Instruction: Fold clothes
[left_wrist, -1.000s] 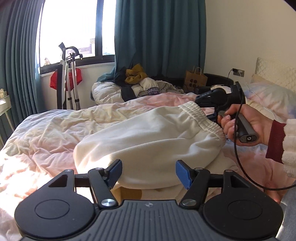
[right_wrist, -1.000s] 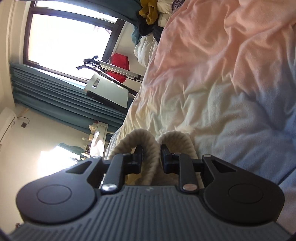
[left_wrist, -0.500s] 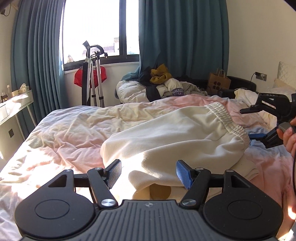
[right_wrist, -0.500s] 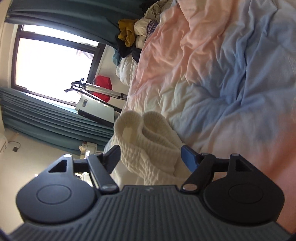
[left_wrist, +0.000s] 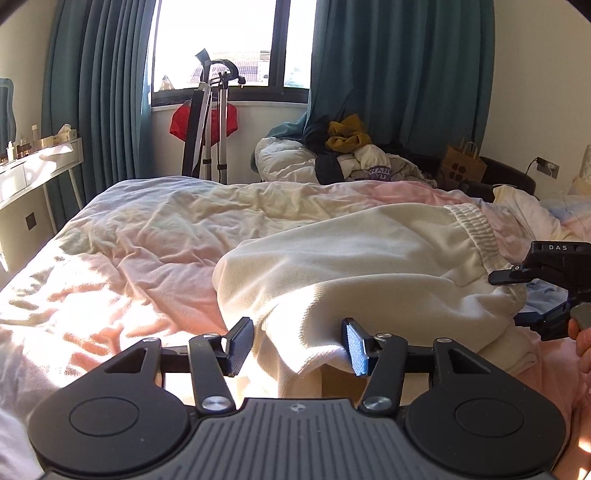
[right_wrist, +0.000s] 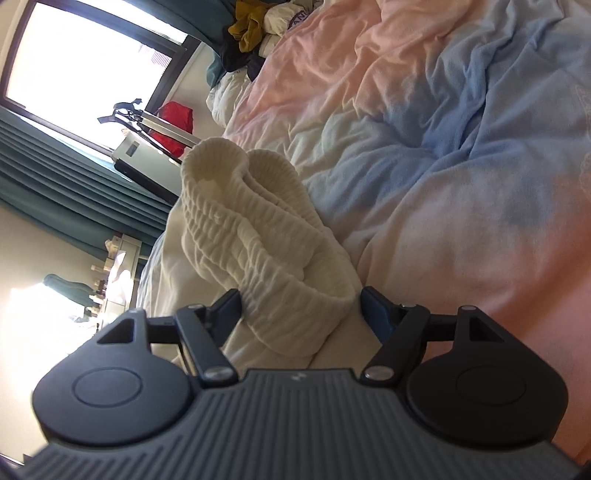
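— So where is the garment lying?
— A pair of cream-white fleece sweatpants lies folded over on the rumpled pink, cream and blue duvet, its ribbed elastic waistband bunched toward the right side of the bed.
— And the left gripper?
— Its jaws are closing, with a folded edge of the sweatpants between the blue pads; the right pad touches the cloth, the left one stands clear of it, so nothing is pinched.
— The right gripper?
— Turned on its side at the waistband end. Its jaws are closing too, the thick band sitting between them, with a sliver of space at the left finger; no grip there either.
— Anything else close by?
— A heap of mixed clothes beyond the foot of the bed, under the teal curtains.
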